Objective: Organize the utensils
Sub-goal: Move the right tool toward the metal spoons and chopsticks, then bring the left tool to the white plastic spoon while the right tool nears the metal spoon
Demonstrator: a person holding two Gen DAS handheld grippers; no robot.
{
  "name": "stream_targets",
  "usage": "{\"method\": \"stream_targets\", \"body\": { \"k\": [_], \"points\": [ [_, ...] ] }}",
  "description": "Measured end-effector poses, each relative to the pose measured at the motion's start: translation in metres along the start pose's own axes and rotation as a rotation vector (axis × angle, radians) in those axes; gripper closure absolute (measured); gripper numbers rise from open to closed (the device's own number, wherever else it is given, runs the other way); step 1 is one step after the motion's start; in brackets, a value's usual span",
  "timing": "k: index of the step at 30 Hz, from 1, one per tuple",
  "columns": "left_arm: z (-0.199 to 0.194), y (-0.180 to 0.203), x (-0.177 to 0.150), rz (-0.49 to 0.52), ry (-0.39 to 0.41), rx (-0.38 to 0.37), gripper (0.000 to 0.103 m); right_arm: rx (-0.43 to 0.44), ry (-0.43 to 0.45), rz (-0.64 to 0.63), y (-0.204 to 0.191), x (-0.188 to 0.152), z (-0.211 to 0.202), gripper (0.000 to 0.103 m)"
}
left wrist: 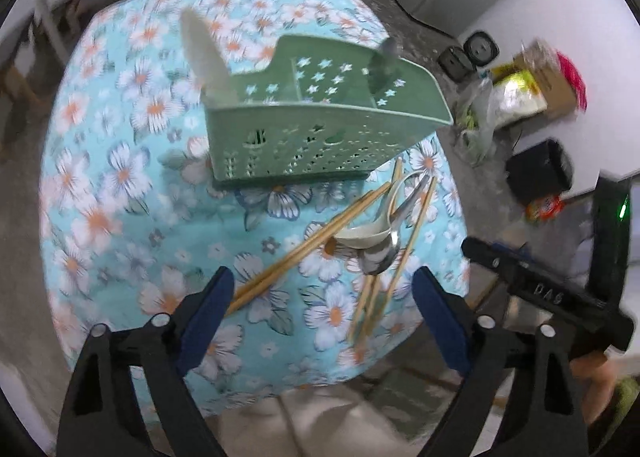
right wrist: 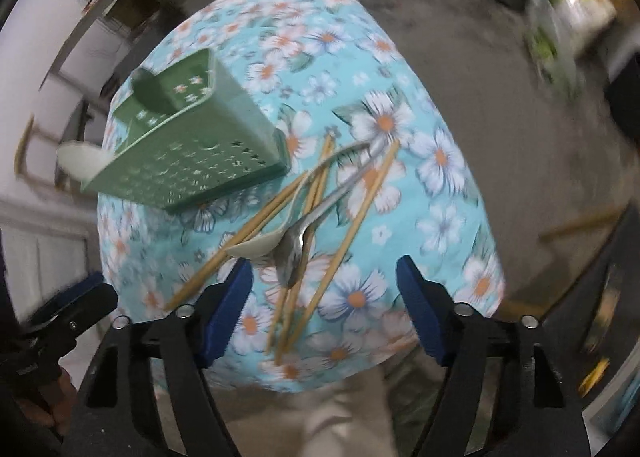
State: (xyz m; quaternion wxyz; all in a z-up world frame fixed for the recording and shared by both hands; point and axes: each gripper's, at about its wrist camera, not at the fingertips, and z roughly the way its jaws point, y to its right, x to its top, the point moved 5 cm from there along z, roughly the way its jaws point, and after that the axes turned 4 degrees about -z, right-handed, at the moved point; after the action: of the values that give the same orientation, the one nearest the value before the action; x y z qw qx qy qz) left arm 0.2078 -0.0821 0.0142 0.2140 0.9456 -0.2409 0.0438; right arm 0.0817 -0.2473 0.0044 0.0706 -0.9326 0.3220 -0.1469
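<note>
Utensils on floral cloth point(left wrist: 120, 177), green caddy point(left wrist: 320, 129) far-left w/ white spoon point(left wrist: 204, 57) inside, chopsticks point(left wrist: 304, 245), ceramic spoon point(left wrist: 360, 237), prob. two metal spoons point(left wrist: 384, 253) piled near-right, left gripper point(left wrist: 324, 313) and right gripper point(right wrist: 324, 297) both unclenched, empty, above pile.

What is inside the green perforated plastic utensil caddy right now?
A white plastic spoon stands at one end of the caddy and a metal utensil at the other; their lower ends are hidden by its walls.
</note>
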Motion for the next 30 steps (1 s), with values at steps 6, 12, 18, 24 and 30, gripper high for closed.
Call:
{"method": "stream_targets", "body": {
  "k": [6, 12, 18, 24, 30],
  "points": [
    [0.009, 0.001, 0.004, -0.066, -0.037, -0.108, 0.032, 0.045, -0.028, 0.078, -0.003, -0.014, 0.004, 0.045],
    [0.022, -0.005, 0.01, -0.263, -0.094, -0.259, 0.045, 0.068, -0.056, 0.095, -0.005, -0.02, 0.011, 0.051],
    [0.036, -0.011, 0.015, -0.441, -0.13, -0.356, 0.055, 0.082, -0.073, 0.076, -0.01, -0.018, 0.018, 0.054],
    [0.062, -0.014, 0.017, -0.669, -0.182, -0.465, 0.06, 0.094, -0.091, 0.08, -0.006, -0.019, 0.023, 0.054],
    [0.093, -0.014, 0.007, -0.911, -0.255, -0.559, 0.063, 0.098, -0.096, 0.089, 0.004, -0.013, 0.022, 0.054]
  ]
}}
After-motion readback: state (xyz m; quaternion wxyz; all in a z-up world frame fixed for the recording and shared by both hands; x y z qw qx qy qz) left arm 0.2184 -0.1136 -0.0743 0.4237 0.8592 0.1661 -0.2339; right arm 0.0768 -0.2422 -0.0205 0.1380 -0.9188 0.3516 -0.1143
